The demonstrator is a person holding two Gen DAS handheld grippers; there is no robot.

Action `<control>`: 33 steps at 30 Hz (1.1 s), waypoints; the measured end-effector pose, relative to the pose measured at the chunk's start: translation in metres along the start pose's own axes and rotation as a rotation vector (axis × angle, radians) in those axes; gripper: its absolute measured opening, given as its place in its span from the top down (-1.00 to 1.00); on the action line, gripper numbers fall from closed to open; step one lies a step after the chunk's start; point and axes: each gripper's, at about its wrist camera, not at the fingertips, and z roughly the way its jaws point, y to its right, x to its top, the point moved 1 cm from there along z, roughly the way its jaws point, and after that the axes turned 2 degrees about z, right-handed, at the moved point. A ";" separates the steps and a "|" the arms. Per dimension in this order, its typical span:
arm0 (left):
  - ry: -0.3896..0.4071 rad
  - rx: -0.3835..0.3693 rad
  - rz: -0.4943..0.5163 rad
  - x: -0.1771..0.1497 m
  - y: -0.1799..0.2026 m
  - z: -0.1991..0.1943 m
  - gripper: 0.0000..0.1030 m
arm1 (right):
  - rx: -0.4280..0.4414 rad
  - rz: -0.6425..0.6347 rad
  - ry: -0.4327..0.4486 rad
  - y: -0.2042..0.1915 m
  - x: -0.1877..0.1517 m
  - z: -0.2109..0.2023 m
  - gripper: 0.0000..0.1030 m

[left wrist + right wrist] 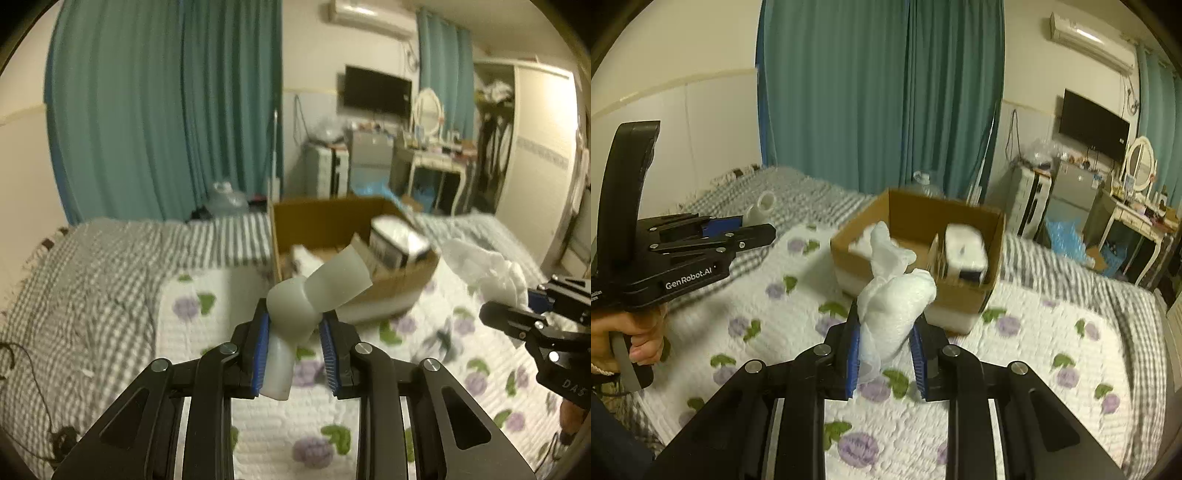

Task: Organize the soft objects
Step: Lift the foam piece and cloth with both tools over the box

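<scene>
Left gripper (293, 332): closed on a translucent whitish soft tube piece (295, 314), clamped between the blue pads (261, 343). The piece has a bend; one end hangs below the pads toward the camera, and the flattened end rises up and to the right, pointing at the cardboard box (391, 291). It is held clear above the floral quilt (207, 332).

Right gripper (886, 332): closed on a white crumpled cloth bundle (894, 299). The bundle stands roughly upright between the pads, and its twisted tail rises toward the box (916, 291).

Key relation: the open-topped box sits on the quilt directly ahead of both grippers, its near wall facing them. In the right wrist view the box appears close in front of the cloth and almost on the gripper's centre line. In the left wrist view it lies ahead and slightly right of the tube. Judgement: the right gripper seems the nearer and better lined up; the left stands off to its left and would need to travel forward and rightward.

Box contents: a white packaged item (964, 251) fills the right part, and some white material (860, 245) lies at the left. Blur prevents closer identification.

Risk noted: both loads are limp, and trailing ends could catch on the near wall unless carried above the rim.
</scene>
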 end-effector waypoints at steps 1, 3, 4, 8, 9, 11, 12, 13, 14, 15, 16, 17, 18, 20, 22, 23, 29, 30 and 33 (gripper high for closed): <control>0.013 0.001 -0.006 0.005 -0.001 -0.004 0.51 | -0.001 -0.003 0.013 0.001 0.006 -0.004 0.55; 0.046 0.005 -0.017 0.017 -0.005 -0.014 0.51 | -0.007 -0.019 0.024 0.001 0.015 -0.007 0.55; 0.057 0.005 -0.022 0.020 -0.004 -0.017 0.51 | -0.019 -0.036 0.029 0.001 0.020 -0.008 0.55; 0.100 -0.010 -0.043 0.037 -0.006 -0.026 0.51 | -0.026 -0.043 0.058 0.009 0.040 -0.011 0.55; 0.116 -0.013 -0.045 0.043 -0.007 -0.026 0.51 | -0.025 -0.038 0.066 0.010 0.044 -0.011 0.55; 0.134 -0.012 -0.044 0.050 -0.007 -0.026 0.51 | -0.034 -0.051 0.088 0.011 0.053 -0.011 0.55; 0.144 -0.013 -0.041 0.056 -0.007 -0.024 0.51 | -0.040 -0.060 0.097 0.011 0.056 -0.011 0.55; 0.149 -0.013 -0.041 0.059 -0.007 -0.023 0.51 | -0.044 -0.072 0.108 0.011 0.060 -0.010 0.55; 0.155 -0.013 -0.042 0.063 -0.008 -0.022 0.51 | -0.050 -0.081 0.117 0.012 0.063 -0.009 0.55; 0.163 -0.014 -0.040 0.066 -0.008 -0.020 0.51 | -0.056 -0.087 0.127 0.013 0.066 -0.007 0.55; 0.169 -0.012 -0.037 0.070 -0.008 -0.018 0.51 | -0.055 -0.088 0.129 0.015 0.069 -0.004 0.55; 0.175 -0.011 -0.036 0.073 -0.009 -0.015 0.51 | -0.052 -0.085 0.129 0.018 0.072 -0.001 0.55; 0.177 -0.011 -0.036 0.076 -0.010 -0.013 0.51 | -0.050 -0.084 0.128 0.021 0.075 0.003 0.55; 0.176 -0.010 -0.042 0.081 -0.013 -0.005 0.51 | -0.052 -0.085 0.128 0.028 0.080 0.012 0.55; 0.171 -0.012 -0.048 0.086 -0.016 0.006 0.51 | -0.052 -0.086 0.120 0.036 0.086 0.024 0.55; 0.172 -0.009 -0.047 0.089 -0.017 0.010 0.51 | -0.045 -0.090 0.108 0.040 0.089 0.032 0.55; 0.122 0.000 -0.039 0.102 -0.018 0.050 0.50 | -0.041 -0.183 0.003 0.052 0.105 0.086 0.55; 0.108 0.002 -0.032 0.104 -0.017 0.061 0.50 | -0.035 -0.181 0.000 0.054 0.106 0.091 0.55; 0.082 -0.016 -0.060 0.106 -0.016 0.085 0.50 | -0.037 -0.202 0.010 0.055 0.111 0.112 0.55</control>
